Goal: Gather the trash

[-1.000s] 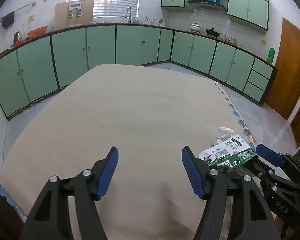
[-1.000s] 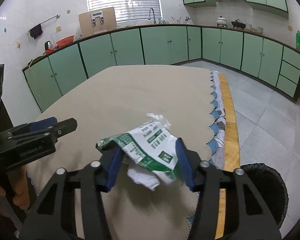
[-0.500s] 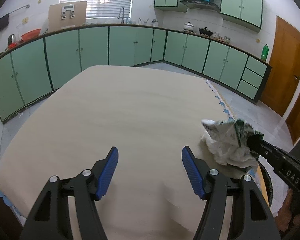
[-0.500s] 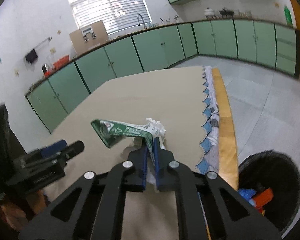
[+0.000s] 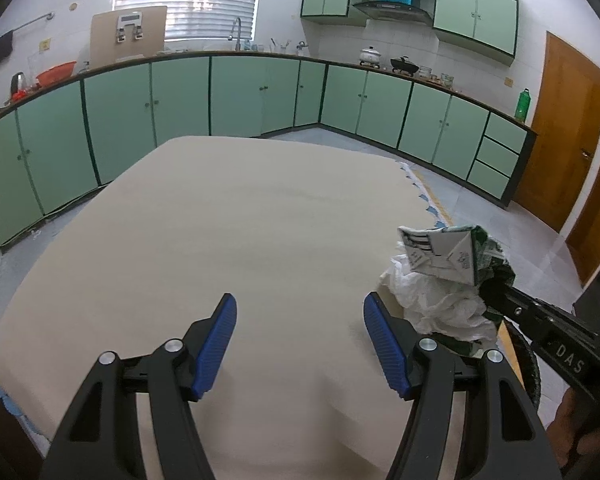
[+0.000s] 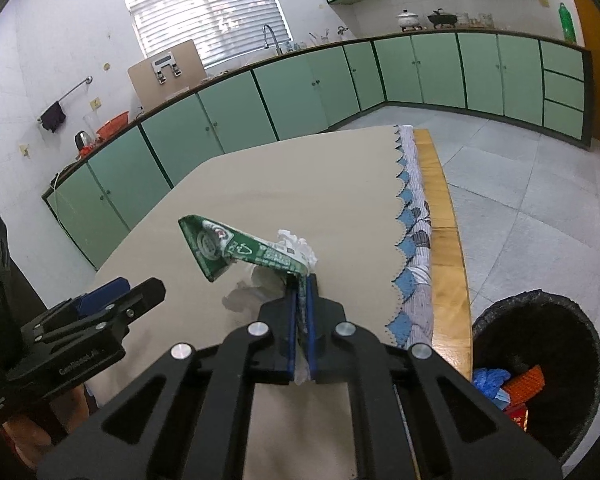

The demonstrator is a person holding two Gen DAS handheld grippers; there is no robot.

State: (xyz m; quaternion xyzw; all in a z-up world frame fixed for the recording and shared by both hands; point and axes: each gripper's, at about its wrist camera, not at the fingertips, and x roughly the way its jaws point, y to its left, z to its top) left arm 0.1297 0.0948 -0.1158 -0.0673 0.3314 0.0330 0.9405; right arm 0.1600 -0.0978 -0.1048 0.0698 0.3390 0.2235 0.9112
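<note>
My right gripper (image 6: 300,280) is shut on a flattened green-and-white carton (image 6: 236,246) and a crumpled white tissue (image 6: 296,240), held above the right part of the beige table (image 6: 300,176). The same carton (image 5: 444,252) and tissue (image 5: 436,304) show at the right of the left wrist view, clamped in the right gripper (image 5: 496,300). My left gripper (image 5: 300,316) is open and empty, low over the table's near part (image 5: 240,240); it also shows at the left of the right wrist view (image 6: 112,292).
A black-lined trash bin (image 6: 540,364) with orange and blue trash inside stands on the floor right of the table. A wooden bench (image 6: 440,216) runs along the table's right edge. Green cabinets (image 5: 260,96) line the walls.
My right gripper closed on the carton and tissue and lifted them off the table, shifting slightly right. My left gripper stayed open, nearly still.
</note>
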